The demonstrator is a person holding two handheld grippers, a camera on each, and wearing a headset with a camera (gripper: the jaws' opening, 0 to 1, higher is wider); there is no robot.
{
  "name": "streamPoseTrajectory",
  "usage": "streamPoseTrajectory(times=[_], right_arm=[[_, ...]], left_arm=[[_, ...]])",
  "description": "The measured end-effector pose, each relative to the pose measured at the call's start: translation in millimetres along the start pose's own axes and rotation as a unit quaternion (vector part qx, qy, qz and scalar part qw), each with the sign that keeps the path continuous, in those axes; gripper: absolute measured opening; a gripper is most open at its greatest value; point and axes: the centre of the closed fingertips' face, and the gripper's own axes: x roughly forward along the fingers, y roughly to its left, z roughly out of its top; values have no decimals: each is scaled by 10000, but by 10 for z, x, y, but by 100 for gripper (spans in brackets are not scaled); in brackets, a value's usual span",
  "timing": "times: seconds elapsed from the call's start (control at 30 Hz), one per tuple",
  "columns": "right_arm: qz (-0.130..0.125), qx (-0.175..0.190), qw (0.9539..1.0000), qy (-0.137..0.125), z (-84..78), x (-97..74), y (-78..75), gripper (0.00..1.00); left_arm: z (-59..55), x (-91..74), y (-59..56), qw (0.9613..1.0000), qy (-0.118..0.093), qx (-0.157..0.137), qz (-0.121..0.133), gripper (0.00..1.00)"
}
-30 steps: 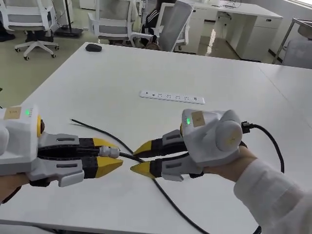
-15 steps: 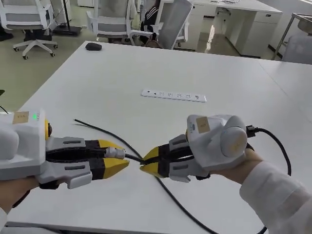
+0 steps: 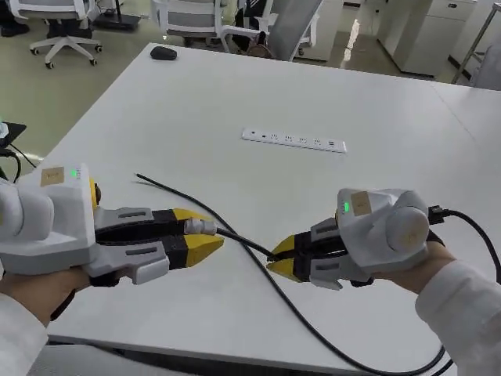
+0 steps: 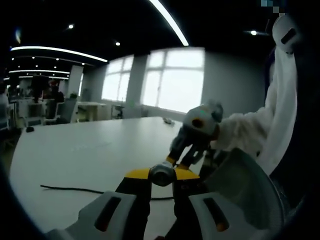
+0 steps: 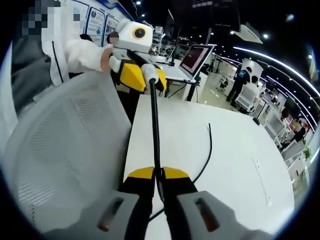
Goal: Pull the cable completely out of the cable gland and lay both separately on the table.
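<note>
My left gripper (image 3: 213, 233) is shut on the pale grey cable gland (image 3: 200, 227), held just above the white table (image 3: 196, 117). A taut stretch of black cable (image 3: 244, 241) runs from the gland to my right gripper (image 3: 274, 257), which is shut on it. Another stretch of black cable (image 3: 168, 192) lies on the table, from a free end at the left, under the grippers, toward the near edge. In the right gripper view the cable (image 5: 155, 130) rises straight from the shut jaws to the gland (image 5: 149, 74). The left gripper view has the gland (image 4: 162, 174) at its jaw tips.
A white power strip (image 3: 293, 141) lies across the middle of the table and a dark mouse (image 3: 163, 53) sits at the far left corner. Office chairs (image 3: 196, 16) stand beyond the far edge. The near table edge runs just below both hands.
My right gripper, open around the cable a second ago, has shut on it and drawn away to the right. The bare cable between gland and right gripper is longer.
</note>
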Motion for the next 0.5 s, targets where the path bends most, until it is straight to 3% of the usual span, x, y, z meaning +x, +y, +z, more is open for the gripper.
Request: streamPoseTrajectory(times=[0.1,0.2,0.5], right_arm=[[26,-13,9996,265,-130,55,-52,4],[93,-146,9980,600,-298,159,-89,4],[265,143,9951,944,-686,560,-156,4]], left_arm=[[34,-41,66,9997,-138,-202,96,17],[29,-55,82,9995,-142,-241,140,17],[-15,-39,102,9994,-55,-278,191,17]])
